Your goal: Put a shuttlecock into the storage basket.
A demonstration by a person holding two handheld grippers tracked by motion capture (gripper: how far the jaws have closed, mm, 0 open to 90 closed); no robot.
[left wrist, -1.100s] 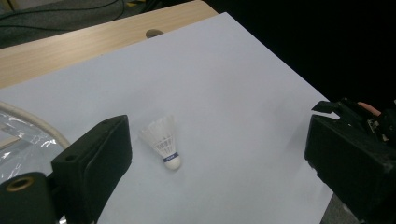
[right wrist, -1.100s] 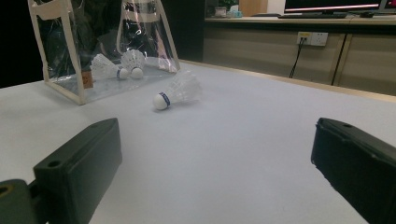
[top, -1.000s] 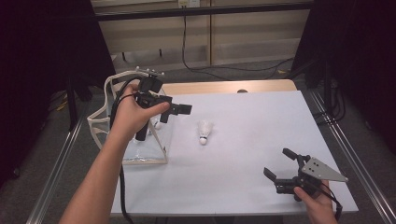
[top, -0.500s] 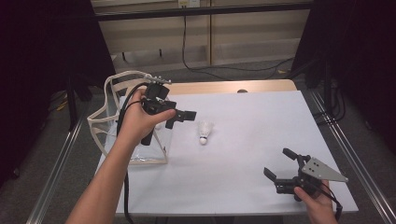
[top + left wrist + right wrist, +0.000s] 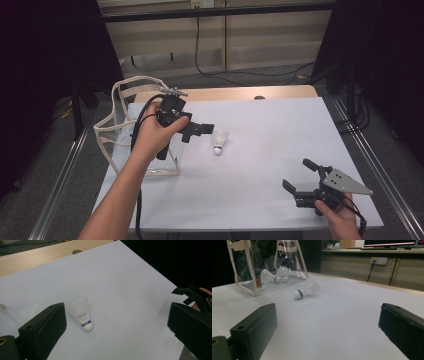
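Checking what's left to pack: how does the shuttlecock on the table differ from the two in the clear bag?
The loose shuttlecock lies on the bare white table, between bag and right claw; the bagged shuttlecocks lie together inside the clear bag. All are white, on their sides.

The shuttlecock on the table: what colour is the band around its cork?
Blue, on the shuttlecock; clearest in the left gripper view.
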